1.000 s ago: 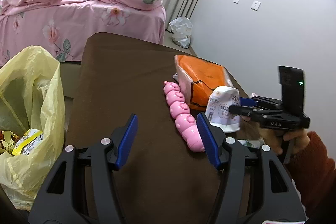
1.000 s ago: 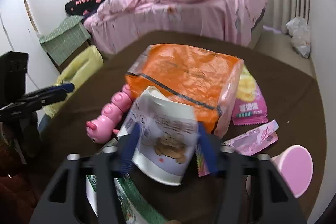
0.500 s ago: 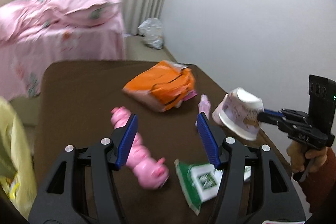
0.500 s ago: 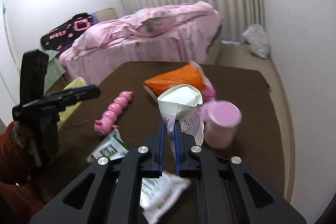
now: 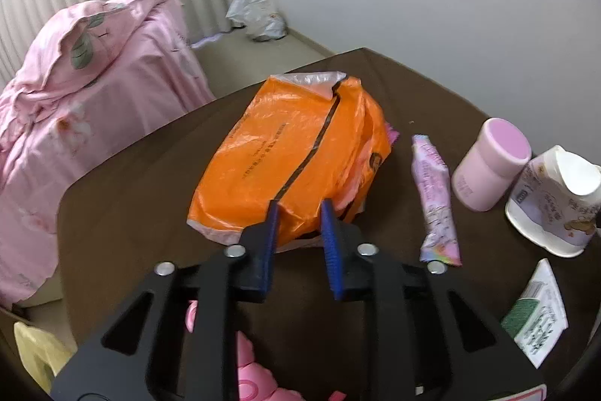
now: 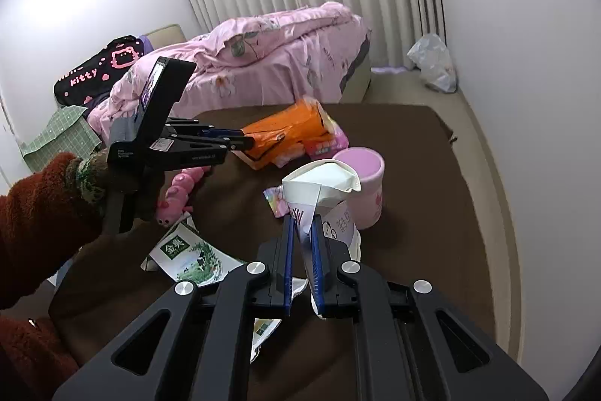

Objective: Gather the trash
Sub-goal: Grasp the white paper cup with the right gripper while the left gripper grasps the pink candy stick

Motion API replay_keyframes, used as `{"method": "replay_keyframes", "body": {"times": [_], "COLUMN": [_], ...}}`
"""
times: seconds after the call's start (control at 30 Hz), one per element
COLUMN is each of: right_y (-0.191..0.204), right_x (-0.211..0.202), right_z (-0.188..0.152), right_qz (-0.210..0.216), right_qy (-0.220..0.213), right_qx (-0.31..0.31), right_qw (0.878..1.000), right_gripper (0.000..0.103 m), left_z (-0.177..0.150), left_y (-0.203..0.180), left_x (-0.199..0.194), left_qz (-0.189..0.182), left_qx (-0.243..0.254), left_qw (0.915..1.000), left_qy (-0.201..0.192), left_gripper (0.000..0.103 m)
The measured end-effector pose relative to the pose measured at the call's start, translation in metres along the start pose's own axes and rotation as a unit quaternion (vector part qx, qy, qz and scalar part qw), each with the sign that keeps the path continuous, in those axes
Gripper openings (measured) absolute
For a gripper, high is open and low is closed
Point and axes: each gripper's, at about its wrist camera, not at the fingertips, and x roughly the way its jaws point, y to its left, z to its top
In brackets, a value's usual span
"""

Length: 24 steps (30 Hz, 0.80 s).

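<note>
1. The desk [image 5: 124, 213] is a dark brown top near a pink bed [image 6: 278, 55]; on it lies trash yet to be gathered, and only a corner of a yellow bag [image 5: 33, 352] shows, below the desk's near-left edge
2. The orange plastic bag [image 5: 296, 153] is the biggest piece, lying mid-desk. The left claw [image 5: 298, 213] is closing on its near end: a fold of orange film sits between the blue fingers [image 5: 271, 224], though whether the pads press it yet I cannot tell
3. The crushed paper cup [image 6: 323, 190] is clenched by its flattened wall in the right claw [image 6: 302, 232], just beside a pink lidded jar [image 6: 360, 179], which looks more like a keeper than rubbish
4. A green-and-white carton [image 6: 188, 254], a lilac snack wrapper [image 5: 435, 198] and a pink caterpillar toy [image 6: 180, 186] remain on the desk
5. Step in hand, as I judge it: both claws securing one piece each. Next, the left must finish its pinch, then both loads go to the yellow bag, the thin film likely slipping unless gripped firmly
</note>
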Motion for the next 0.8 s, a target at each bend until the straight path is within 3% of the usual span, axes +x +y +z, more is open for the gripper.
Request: {"method": "replay_keyframes", "body": {"times": [0.1,0.23,0.3,0.37,0.5,0.57,0.67,0.73,0.8], "right_y": [0.002,-0.002,-0.007,-0.011,-0.016,-0.019,-0.022,-0.024,-0.026], "right_x": [0.003,0.002,0.001,-0.001,-0.007,-0.009,-0.010,-0.010,-0.011], "right_z": [-0.004,-0.010,-0.012,-0.014,-0.016,-0.019,-0.021,-0.022,-0.023], "right_qz": [-0.013,-0.023,-0.018,-0.021,-0.025,-0.032,-0.035,-0.037,-0.040], "right_qy": [0.001,-0.005,-0.009,-0.014,-0.022,-0.021,-0.021,-0.022,-0.023], "right_qx": [-0.008,0.001,0.018,0.031,0.044,0.044,0.048,0.052,0.055], "right_qw": [1.000,1.000,1.000,0.999,0.998,0.998,0.998,0.998,0.997], "right_gripper": [0.010,0.010,0.010,0.010,0.010,0.010,0.010,0.010,0.010], "left_z": [-0.008,-0.018,-0.020,-0.021,-0.019,-0.016,-0.007,-0.002,0.003], "left_y": [0.012,0.029,0.033,0.032,0.017,0.000,-0.033,-0.047,-0.057], "left_x": [-0.011,-0.029,-0.038,-0.047,-0.070,-0.073,-0.048,-0.020,0.005], "left_qz": [-0.007,0.030,0.022,0.001,-0.044,-0.077,-0.121,-0.136,-0.127], "left_qx": [-0.026,-0.051,-0.060,-0.069,-0.075,-0.055,-0.009,-0.008,-0.012], "left_qw": [0.9996,0.9982,0.9978,0.9972,0.9924,0.9912,0.9921,0.9905,0.9904], "left_qy": [-0.003,-0.005,-0.015,-0.026,-0.088,-0.093,-0.032,0.016,0.053], "left_gripper": [0.010,0.010,0.015,0.031,0.038,0.046,0.046,0.046,0.046]}}
